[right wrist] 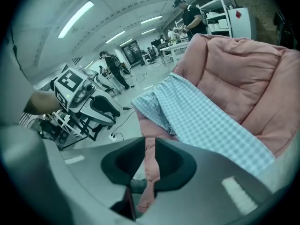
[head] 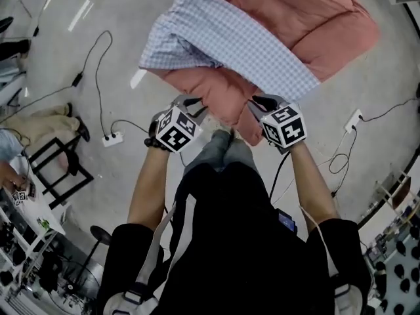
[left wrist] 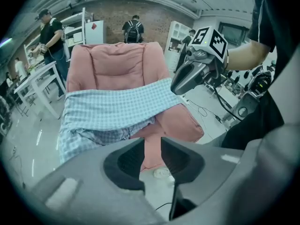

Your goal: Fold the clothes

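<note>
Checked garment point(head: 230, 41): it lies slantwise across the pink quilt point(head: 315, 18), which is spread on the floor point(head: 72, 51) in front of the person. The end on the person's left is bunched and tucked under itself. The other end lies flat and reaches the quilt's edge.

Left gripper point(left wrist: 152, 144): it is at the quilt's near edge, pointing down. Its jaws stand a narrow slot apart and pink fabric fills that slot, so I read it as pinching a fold of the quilt. It is not on the checked cloth.

Right gripper point(right wrist: 150, 142): its jaws are nearly together, clamped on a thin strip of the quilt's pink edge, and the strip hangs out below the jaws. The checked cloth is close by but untouched.

Step in hand: as I judge it, this is setting up, not folding. Both grippers hold the quilt's near border, one on each side of its front corner, and the garment only rides on top.

How far along: no fold is made in the checked garment, so the task has hardly begun.

Next move calls for: letting the pink edge go once the quilt sits right. Each gripper then needs to go to an end of the checked band. The bunched left end needs opening flat first, or any fold will trap the wrinkles.

Watch out for: tugging the quilt further could slide the garment off its far side. A power strip point(head: 111, 137) and its cable lie on the floor well to the left.
</note>
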A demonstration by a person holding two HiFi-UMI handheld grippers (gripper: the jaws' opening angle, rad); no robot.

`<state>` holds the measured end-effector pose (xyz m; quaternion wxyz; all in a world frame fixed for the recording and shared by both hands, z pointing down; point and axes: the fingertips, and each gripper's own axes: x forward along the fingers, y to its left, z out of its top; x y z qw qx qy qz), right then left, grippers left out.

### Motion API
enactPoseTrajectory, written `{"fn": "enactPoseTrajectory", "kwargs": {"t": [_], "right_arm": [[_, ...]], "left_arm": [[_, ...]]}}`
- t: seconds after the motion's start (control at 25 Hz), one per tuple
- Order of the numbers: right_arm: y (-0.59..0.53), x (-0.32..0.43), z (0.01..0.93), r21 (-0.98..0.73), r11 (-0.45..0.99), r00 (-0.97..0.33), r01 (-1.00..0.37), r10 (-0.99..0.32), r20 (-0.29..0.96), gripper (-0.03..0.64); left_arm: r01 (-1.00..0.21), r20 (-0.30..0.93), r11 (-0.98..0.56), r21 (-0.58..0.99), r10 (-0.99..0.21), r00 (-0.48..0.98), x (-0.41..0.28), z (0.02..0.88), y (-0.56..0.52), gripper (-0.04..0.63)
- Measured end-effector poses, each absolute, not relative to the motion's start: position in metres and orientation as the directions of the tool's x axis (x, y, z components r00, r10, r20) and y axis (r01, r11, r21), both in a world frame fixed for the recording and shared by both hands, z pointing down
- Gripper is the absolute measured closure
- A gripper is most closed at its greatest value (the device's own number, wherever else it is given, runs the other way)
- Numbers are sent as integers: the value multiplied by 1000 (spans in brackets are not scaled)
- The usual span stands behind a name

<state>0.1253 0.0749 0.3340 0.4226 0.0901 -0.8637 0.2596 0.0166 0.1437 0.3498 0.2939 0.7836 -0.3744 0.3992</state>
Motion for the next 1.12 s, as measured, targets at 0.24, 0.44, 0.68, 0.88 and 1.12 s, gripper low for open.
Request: {"fn": "enactPoseTrajectory", "kwargs": {"t": [0.24,0.44,0.68,0.88,1.12], "right_arm": [[88,157,329,-381,800,-620,-464,14,784,549],[97,156,352,-343,780,-581,-523,-33,813,552],[88,116,404,-344,610,-556,-714,-196,807,552],[77,92,433,-327,383,-474,-864,-396,787,552],[64,100,498,-410,166,-438,-897,-465,769,554]], "left_arm": [[-782,854,-608,137,-328,404,33,358,132,477],[-760,866,-637,132,-299,401,7,390,126,477],[-788,860,-598,145,-319,400,-41,426,110,477],[-871,841,-437,226,-364,400,-68,463,110,476],[-850,751,32,525,-488,445,-60,526,80,474]]}}
